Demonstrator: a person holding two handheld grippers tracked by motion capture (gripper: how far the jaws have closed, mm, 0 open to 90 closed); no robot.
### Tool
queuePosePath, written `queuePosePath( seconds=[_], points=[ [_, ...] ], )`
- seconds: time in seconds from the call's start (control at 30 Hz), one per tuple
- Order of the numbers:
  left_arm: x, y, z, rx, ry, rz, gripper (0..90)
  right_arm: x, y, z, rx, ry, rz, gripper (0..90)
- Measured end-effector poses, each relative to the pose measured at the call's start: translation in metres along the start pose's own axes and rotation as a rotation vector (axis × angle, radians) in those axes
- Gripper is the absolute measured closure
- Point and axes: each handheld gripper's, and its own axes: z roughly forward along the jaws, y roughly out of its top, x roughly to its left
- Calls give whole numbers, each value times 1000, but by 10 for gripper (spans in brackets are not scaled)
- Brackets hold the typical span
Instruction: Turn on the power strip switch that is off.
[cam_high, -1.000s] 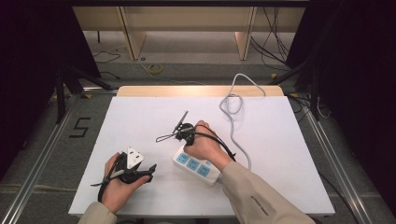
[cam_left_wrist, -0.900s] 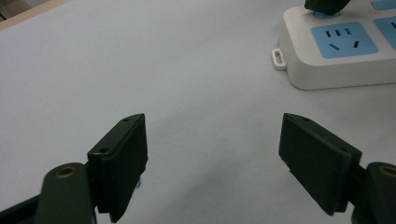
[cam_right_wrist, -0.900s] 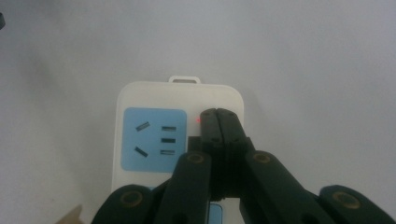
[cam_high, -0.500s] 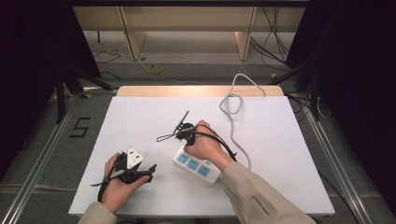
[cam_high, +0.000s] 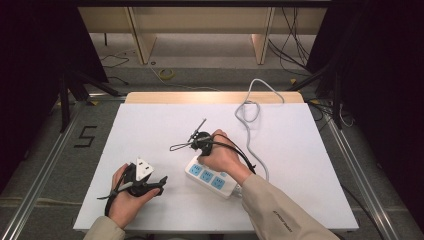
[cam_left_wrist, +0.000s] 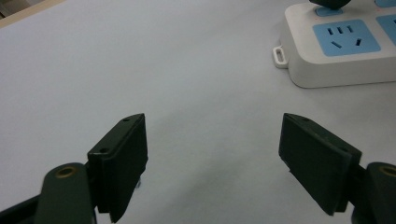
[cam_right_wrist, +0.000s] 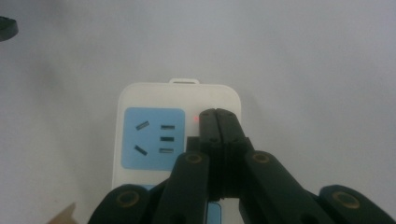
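A white power strip (cam_high: 212, 178) with blue sockets lies on the white table (cam_high: 310, 165), near the front middle. My right gripper (cam_high: 199, 158) points down at the strip's left end. Its jaws are shut together with nothing between them. In the right gripper view, the right gripper (cam_right_wrist: 217, 115) has its tips over the strip (cam_right_wrist: 154, 100), beside a small lit red lamp (cam_right_wrist: 195, 118) and a blue socket (cam_right_wrist: 152, 137). My left gripper (cam_high: 159, 181) rests at the front left, open and empty. The left gripper (cam_left_wrist: 212, 154) faces bare table, with the strip (cam_left_wrist: 303, 70) ahead to the right.
The strip's white cable (cam_high: 248, 116) runs back across the table in loops and drops over the far edge. A black cable (cam_high: 235, 147) trails over the right hand. Beyond the table stand wooden shelf legs (cam_high: 142, 40) and floor wires.
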Motion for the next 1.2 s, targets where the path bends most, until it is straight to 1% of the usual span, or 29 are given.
queuePosePath(
  seconds=[0.07,0.13,0.23,0.43,0.57,0.77,0.83,0.9,0.97,1.07,1.2],
  points=[
    [0,0,0,1,0,-1,236,-1,-2,-2,-17,-1,1,900],
    [0,0,0,1,1,-1,236,-2,-3,-2,-29,-3,-2,879],
    [0,0,0,1,-1,-2,236,-3,-4,-6,-42,-14,1,866],
    [0,-1,0,2,-1,-5,236,-6,-12,-16,-60,-18,-5,826],
    [0,-1,1,3,1,-6,237,-10,-21,-23,-86,-14,17,787],
    [-1,-1,1,4,0,-8,236,-18,-38,-30,-111,-7,46,742],
    [0,-1,0,8,0,-4,236,-21,-45,-32,-120,-1,43,724],
    [0,-1,1,9,-2,-6,237,-23,-53,-34,-124,5,63,704],
    [-1,-1,1,9,-2,-5,237,-26,-60,-37,-131,-2,77,684],
    [-1,-1,0,7,-1,-5,236,-31,-73,-40,-152,3,98,655],
    [-1,-2,1,9,-2,-8,237,-37,-92,-46,-181,-7,130,616]
  ],
)
